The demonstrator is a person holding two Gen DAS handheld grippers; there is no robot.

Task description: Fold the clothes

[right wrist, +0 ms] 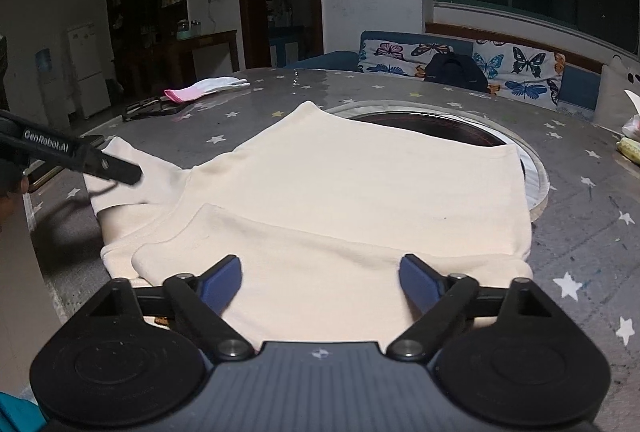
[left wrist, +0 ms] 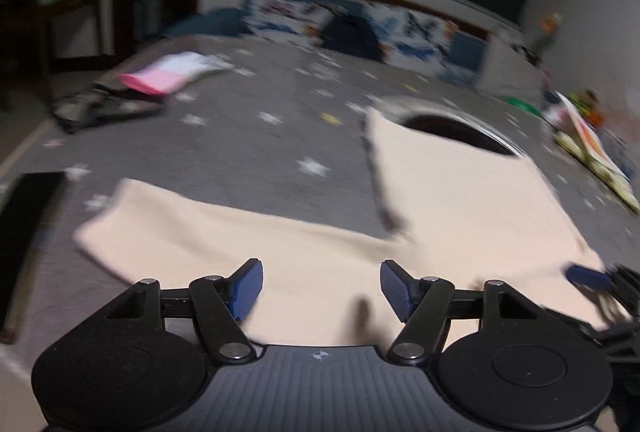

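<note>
Already partly folded, one cream garment lies flat on the grey star-printed table, its far edge covering part of a dark round inset in the tabletop. In the right wrist view a near panel of cloth lies doubled over the body, with a clean fold edge running across; one sleeve sticks out flat to the left, unfolded. By my reading, a first fold is made and the sleeve and at least one more fold of the body are left.

Both tools are free of the cloth. The right gripper hovers at the near hem with its jaws spread wide and only flat fabric showing beneath them, nothing pinched. The left gripper also stands with its jaws apart over the cloth near the sleeve, holding nothing; its view is blurred.

Counting outward: one garment, two grippers, one sleeve visible. Further off on the table lie one white-and-pink glove and one dark flat object just beside it. Beyond the table stand a butterfly-patterned cushion back and one dark bag.
</note>
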